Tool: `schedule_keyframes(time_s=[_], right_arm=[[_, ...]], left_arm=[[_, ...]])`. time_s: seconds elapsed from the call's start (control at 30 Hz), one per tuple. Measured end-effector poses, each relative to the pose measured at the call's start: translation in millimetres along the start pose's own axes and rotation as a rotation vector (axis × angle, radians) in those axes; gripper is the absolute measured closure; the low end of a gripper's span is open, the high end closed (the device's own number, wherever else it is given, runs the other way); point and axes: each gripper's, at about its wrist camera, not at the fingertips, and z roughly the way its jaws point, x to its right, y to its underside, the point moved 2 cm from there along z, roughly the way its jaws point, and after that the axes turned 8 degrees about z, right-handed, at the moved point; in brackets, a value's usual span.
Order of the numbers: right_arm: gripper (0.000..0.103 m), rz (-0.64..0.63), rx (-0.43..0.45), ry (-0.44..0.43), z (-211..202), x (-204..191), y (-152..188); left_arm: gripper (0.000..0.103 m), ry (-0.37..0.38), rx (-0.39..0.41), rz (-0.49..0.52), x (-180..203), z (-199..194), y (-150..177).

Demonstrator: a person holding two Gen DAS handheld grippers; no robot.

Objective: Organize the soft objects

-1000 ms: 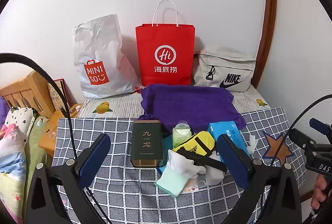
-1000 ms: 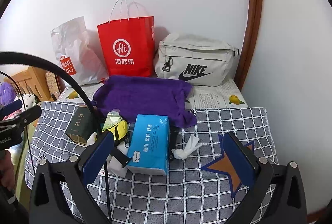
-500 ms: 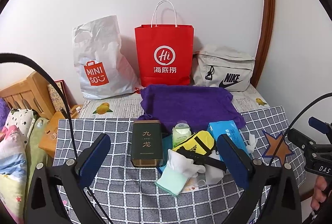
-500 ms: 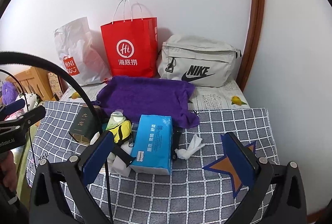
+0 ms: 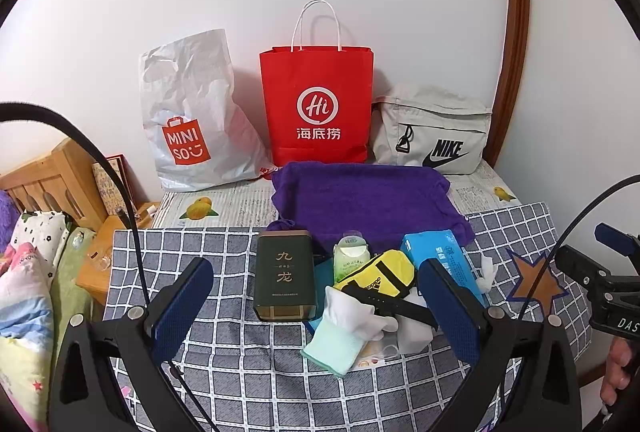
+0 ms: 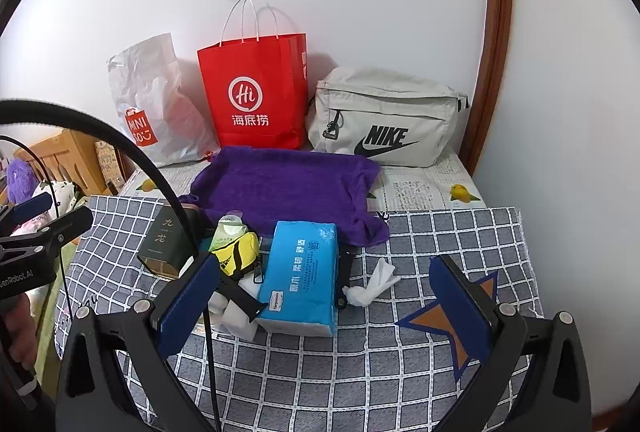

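Little has changed over the last second: the right gripper (image 6: 324, 308) has drifted slightly, the left gripper (image 5: 316, 308) has barely moved, and both hang wide and empty above the bench (image 5: 224, 384). The soft pile, with glove (image 5: 340, 328), yellow pouch (image 5: 380, 272), tissue pack (image 6: 304, 276) and purple towel (image 5: 364, 195), lies untouched mid-bench, so sorting looks not yet begun.

I see a purple towel (image 5: 360, 199) spread flat toward the back of the desk, its front edge rumpled. In front of it lies a blue tissue pack (image 6: 302, 276) flat on the checked cloth, with a crumpled white tissue (image 6: 374, 284) just beside it. A yellow pouch (image 5: 380, 274) and a white-and-mint glove (image 5: 340, 328) lie heaped together.
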Motion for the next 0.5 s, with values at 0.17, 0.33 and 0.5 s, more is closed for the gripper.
schedule_keyframes(time_s=[0.17,0.33,0.5], right_arm=[[0.000,0.007,0.002,-0.002,-0.8,0.6,-0.3],[0.000,0.011,0.001,0.000,-1.3,0.6,-0.8],[0.000,0.012,0.000,0.001,-1.6,0.3,-1.2]], left_arm=[[0.000,0.001,0.003,-0.002,0.1,-0.5,0.2],[0.000,0.003,0.008,0.001,0.4,-1.7,1.4],[0.000,0.001,0.005,0.005,1.6,-2.2,1.0]])
